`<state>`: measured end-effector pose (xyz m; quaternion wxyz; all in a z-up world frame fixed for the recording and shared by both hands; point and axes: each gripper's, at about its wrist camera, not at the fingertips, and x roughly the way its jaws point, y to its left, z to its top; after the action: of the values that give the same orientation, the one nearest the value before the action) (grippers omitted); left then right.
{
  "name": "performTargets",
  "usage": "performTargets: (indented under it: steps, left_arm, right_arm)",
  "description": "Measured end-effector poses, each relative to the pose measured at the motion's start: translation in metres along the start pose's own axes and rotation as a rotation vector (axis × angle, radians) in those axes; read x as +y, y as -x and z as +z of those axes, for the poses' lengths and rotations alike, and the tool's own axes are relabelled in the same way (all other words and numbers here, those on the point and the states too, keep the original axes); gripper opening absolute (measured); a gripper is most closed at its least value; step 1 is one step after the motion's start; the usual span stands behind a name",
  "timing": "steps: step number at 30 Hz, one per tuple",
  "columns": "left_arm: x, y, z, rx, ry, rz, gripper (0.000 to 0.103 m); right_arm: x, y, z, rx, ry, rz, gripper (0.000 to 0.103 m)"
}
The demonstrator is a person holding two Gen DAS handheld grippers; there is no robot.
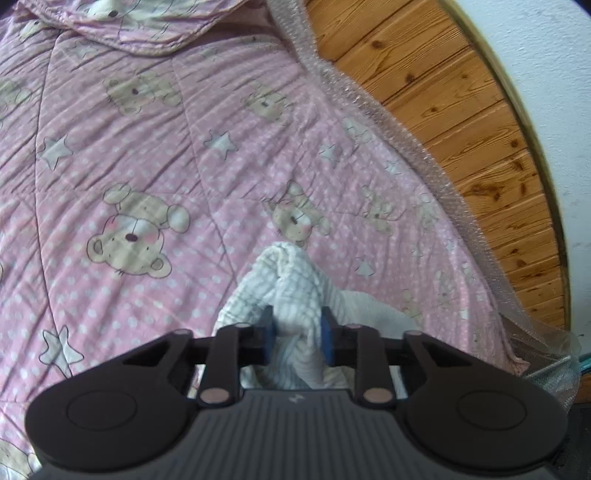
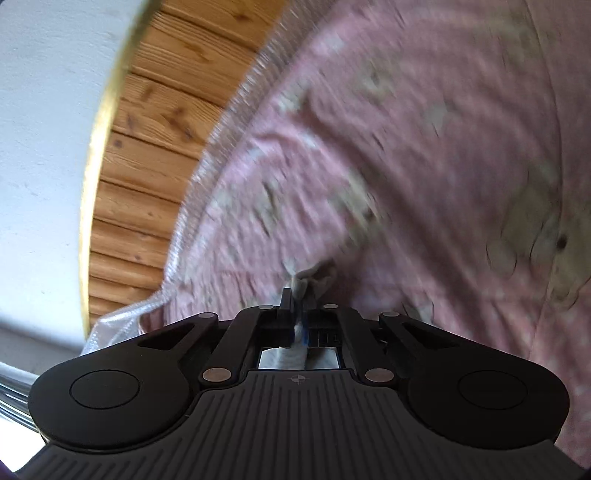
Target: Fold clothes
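A: Left wrist view. One white ribbed garment (image 1: 295, 291) is seen bunched between the pads of the left gripper (image 1: 297, 326). The jaws stand partly apart, with cloth filling the gap, so it is read as clamped on a thick fold. The garment hangs over the pink bear-print quilt (image 1: 155, 155), toward the quilt's right edge, where a strip of bubble wrap (image 1: 373, 110) runs along it. Beyond that, a wooden plank floor (image 1: 458, 122) and a white wall (image 1: 546, 74) are noted.

B: Count for that view?

A: One garment, one quilt, one gripper. A second, folded-back layer of the same print (image 1: 147, 26) is noted at the quilt's far edge; whether it is a separate piece cannot be told.

B: Right wrist view?

A: Heavily blurred. The right gripper (image 2: 297, 310) is seen closed nearly tight on a thin edge of pale cloth (image 2: 306, 280), judged to be the same garment, though this cannot be confirmed. It is held above the quilt (image 2: 424, 147), near the edge bordered by the bubble wrap (image 2: 221, 155).

B: Step in hand?

A: Judged an early one: the garment is held up at two points, not yet laid out. The next move calls for the two grips to be drawn apart, so the cloth is spread flat on the quilt before any fold.
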<state>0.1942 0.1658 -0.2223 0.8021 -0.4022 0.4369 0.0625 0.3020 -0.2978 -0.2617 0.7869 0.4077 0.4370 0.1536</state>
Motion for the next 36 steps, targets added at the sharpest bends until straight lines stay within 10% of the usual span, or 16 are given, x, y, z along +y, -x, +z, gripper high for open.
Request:
performTargets:
  steps: [20,23,25,32,35,36]
  left_arm:
    - [0.010,0.017,-0.043,0.077,-0.155,0.079,0.027]
    - [0.006,0.049,-0.046,0.031,-0.211,0.137,0.043]
    - [0.006,0.068,-0.040,-0.017,-0.204,0.133,0.044]
    - [-0.030,0.022,-0.022,-0.025,-0.258,-0.012,0.043]
    - [-0.013,-0.014,-0.032,0.027,-0.299,0.081,0.024]
    - [-0.004,-0.017,-0.036,0.019,-0.310,0.098,0.005]
  right_arm:
    - [-0.007,0.041,-0.043,0.072,0.289,-0.238,0.002]
    - [0.014,0.061,-0.038,0.011,0.386,-0.323,0.029]
    - [0.031,0.078,-0.036,-0.057,0.460,-0.366,0.030]
    - [0.062,0.036,-0.046,0.022,0.601,-0.119,0.029]
    - [0.033,0.013,-0.054,0.073,0.580,-0.173,0.025]
    - [0.022,0.009,-0.055,0.083,0.567,-0.182,0.000]
